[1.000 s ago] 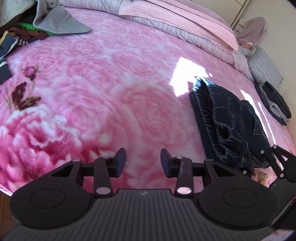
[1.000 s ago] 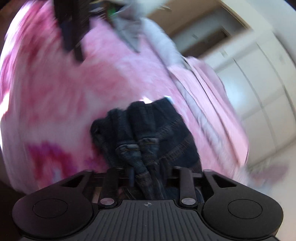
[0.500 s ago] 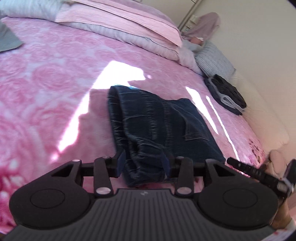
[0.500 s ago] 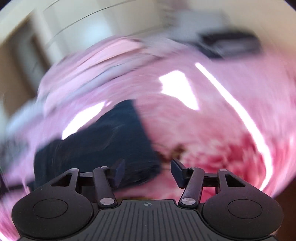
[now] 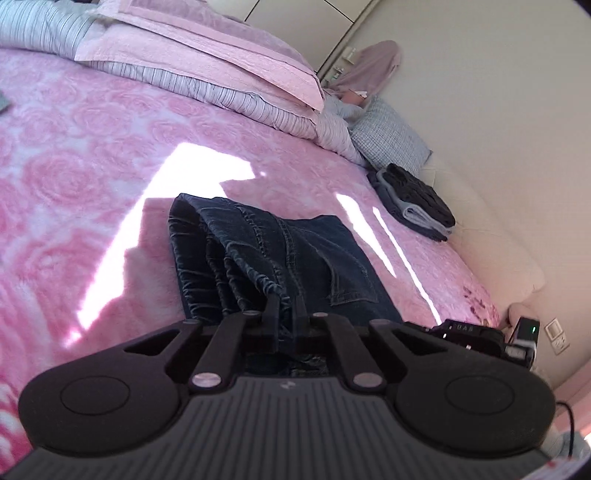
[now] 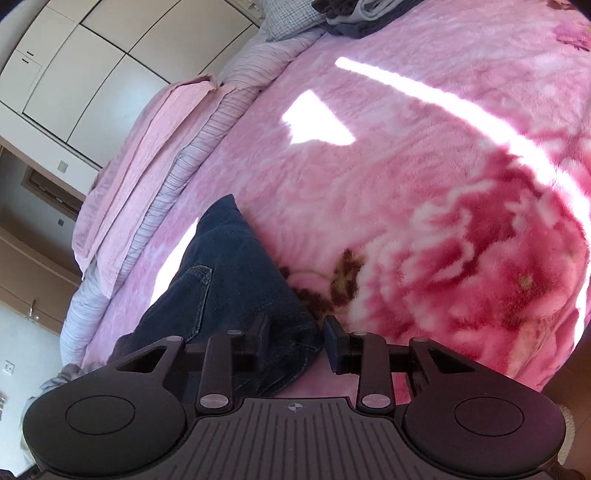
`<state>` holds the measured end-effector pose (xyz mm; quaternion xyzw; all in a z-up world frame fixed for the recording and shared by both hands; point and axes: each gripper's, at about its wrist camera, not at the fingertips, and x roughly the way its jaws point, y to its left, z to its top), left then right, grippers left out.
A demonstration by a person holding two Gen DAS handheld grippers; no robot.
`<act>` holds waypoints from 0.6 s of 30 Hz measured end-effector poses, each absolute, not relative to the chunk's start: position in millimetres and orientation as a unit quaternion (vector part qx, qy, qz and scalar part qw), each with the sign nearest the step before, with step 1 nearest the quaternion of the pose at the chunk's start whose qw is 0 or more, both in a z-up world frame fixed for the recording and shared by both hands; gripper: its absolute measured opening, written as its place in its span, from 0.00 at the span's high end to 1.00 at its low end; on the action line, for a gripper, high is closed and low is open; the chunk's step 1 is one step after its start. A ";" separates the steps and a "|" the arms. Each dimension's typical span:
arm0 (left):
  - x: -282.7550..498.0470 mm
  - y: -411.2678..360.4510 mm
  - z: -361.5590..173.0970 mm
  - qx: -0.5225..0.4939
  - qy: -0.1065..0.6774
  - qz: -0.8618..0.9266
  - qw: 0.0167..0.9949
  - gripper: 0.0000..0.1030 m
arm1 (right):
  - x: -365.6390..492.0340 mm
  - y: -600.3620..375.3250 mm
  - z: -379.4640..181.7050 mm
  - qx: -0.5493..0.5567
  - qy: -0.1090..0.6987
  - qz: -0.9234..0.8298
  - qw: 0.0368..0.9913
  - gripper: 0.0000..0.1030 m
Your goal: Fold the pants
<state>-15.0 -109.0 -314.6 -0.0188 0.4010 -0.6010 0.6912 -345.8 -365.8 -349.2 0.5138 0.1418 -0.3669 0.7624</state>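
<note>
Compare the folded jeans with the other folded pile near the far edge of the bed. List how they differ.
The jeans are dark blue denim, lying mid-blanket right at the left tongs, which are shut on their near edge. The far pile is black and grey, looks smaller from here, and sits untouched by the checked pillow. Both are folded and rest on the pink blanket.

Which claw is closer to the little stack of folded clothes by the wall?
Neither view settles it. From the left claw, pinching the folded dark blue denim jeans, the stack lies beyond. From the right claw, it lies far across the bed.
</note>
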 end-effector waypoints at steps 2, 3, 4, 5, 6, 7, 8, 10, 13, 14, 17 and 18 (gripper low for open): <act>-9.3 -104.2 -324.2 -0.015 0.415 -0.594 0.689 0.97 | -345.8 -362.9 -351.9 0.509 0.145 -0.368 0.764 0.71; -5.1 -101.6 -329.5 -0.019 0.424 -0.592 0.685 0.97 | -344.8 -361.4 -354.3 0.506 0.148 -0.369 0.766 0.71; 1.4 -98.1 -336.0 -0.036 0.441 -0.591 0.675 0.97 | -344.6 -360.8 -355.8 0.504 0.149 -0.370 0.766 0.71; 8.3 -96.7 -342.1 -0.058 0.462 -0.587 0.663 0.96 | -344.4 -361.0 -356.3 0.505 0.149 -0.370 0.765 0.71; 14.6 -96.4 -346.4 -0.082 0.479 -0.583 0.651 0.96 | -344.2 -361.4 -357.0 0.507 0.148 -0.370 0.764 0.71; 19.4 -97.1 -348.6 -0.102 0.488 -0.583 0.641 0.95 | -344.2 -361.9 -357.5 0.507 0.148 -0.371 0.764 0.71; 23.0 -99.6 -349.6 -0.117 0.495 -0.584 0.633 0.94 | -344.5 -361.7 -357.6 0.507 0.147 -0.371 0.764 0.71; 27.3 -108.7 -351.9 -0.131 0.508 -0.587 0.617 0.89 | -344.6 -361.5 -357.7 0.507 0.147 -0.371 0.764 0.71; 27.0 -124.1 -355.0 -0.122 0.518 -0.592 0.605 0.83 | -344.5 -361.6 -357.8 0.508 0.147 -0.372 0.763 0.71; 25.7 -128.7 -356.4 -0.116 0.520 -0.596 0.600 0.84 | -344.5 -361.4 -357.8 0.508 0.146 -0.372 0.763 0.71; 17.4 -137.1 -352.9 -0.077 0.510 -0.615 0.596 0.96 | -343.4 -362.1 -356.3 0.501 0.152 -0.374 0.766 0.71; 15.0 -135.8 -348.3 -0.061 0.497 -0.624 0.600 0.97 | -342.6 -362.5 -355.4 0.495 0.157 -0.374 0.768 0.71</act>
